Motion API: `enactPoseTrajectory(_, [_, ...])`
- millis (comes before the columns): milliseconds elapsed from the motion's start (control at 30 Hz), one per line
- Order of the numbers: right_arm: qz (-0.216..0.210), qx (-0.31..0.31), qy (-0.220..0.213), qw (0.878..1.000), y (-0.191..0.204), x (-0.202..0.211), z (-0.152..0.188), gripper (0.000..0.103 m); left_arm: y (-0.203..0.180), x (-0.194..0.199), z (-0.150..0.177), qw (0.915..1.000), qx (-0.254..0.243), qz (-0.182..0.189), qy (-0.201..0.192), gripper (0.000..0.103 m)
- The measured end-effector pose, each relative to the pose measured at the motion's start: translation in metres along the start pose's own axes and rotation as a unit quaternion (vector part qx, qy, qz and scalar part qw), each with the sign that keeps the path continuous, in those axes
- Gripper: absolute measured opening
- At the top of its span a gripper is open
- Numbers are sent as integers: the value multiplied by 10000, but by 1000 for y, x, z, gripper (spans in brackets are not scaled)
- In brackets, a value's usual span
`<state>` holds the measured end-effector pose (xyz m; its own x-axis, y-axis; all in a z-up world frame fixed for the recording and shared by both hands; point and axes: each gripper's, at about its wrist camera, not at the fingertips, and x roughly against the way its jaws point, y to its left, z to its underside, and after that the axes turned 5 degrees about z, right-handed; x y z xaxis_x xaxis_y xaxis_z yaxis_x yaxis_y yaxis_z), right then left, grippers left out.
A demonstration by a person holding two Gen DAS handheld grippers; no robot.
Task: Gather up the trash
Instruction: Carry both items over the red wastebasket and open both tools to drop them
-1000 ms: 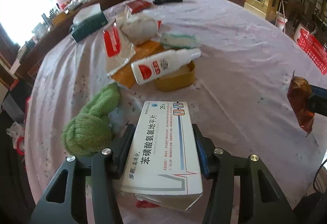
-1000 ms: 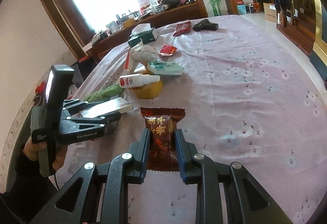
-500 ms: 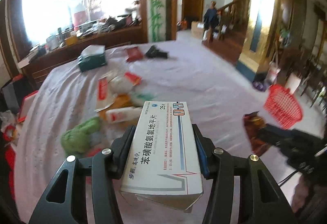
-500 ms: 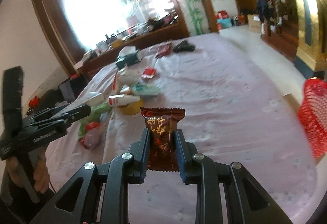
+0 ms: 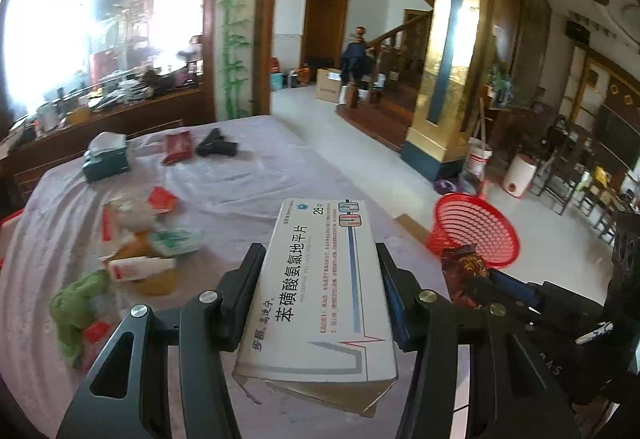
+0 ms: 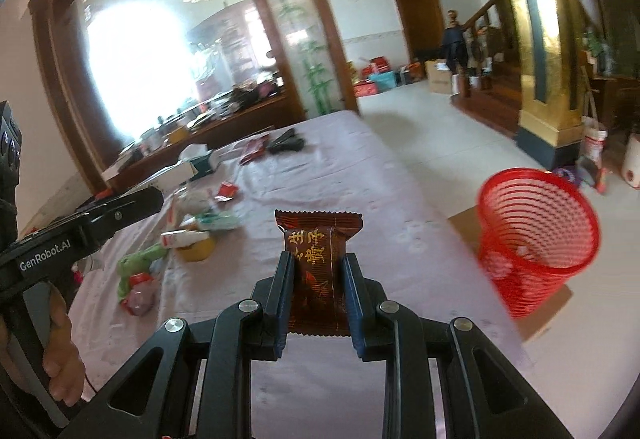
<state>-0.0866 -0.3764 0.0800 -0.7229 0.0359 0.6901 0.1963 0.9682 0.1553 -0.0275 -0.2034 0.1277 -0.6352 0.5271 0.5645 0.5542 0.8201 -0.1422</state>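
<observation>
My left gripper (image 5: 320, 251) is shut on a white medicine box (image 5: 320, 291) with blue print, held lengthwise above the table. My right gripper (image 6: 316, 259) is shut on a brown snack wrapper (image 6: 316, 263) with gold characters; the same wrapper (image 5: 466, 273) shows at the right of the left wrist view. A red mesh waste basket (image 6: 536, 231) stands on the floor just past the table's right edge, also seen as the basket (image 5: 476, 229) beyond the box. More litter lies on the purple tablecloth (image 5: 248, 183): a white bottle (image 5: 140, 267) on a yellow tub, a green cloth (image 5: 80, 303), and red packets (image 5: 162, 199).
A dark green tissue box (image 5: 106, 159), a red pouch (image 5: 176, 147) and a black tool (image 5: 216, 147) lie at the table's far end. Flat cardboard (image 6: 548, 303) lies under the basket. A person (image 6: 454, 39) stands by distant stairs. A gold pillar (image 5: 444, 59) rises at right.
Both grippers have risen and swung right with their loads. The table litter has dropped back to the left, and the red basket on the floor has come into both views.
</observation>
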Motion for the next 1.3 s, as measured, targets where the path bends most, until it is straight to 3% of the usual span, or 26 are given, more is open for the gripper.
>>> enactPoseTrajectory(667, [1053,-565,-423,9919,-88,41,-11,25,-89,-45,-29,9961,-422,775,-29,52])
enactPoseTrajectory(1033, [1371,-899,-490,9852,-133,44,-16,25,-129,-98,-44,9910,-556,1194,233,52])
enactPoseTrajectory(1300, [1465,-1362,-423,9789,-194,22,-22,25,-155,-157,-54,9832,-415,1685,568,52])
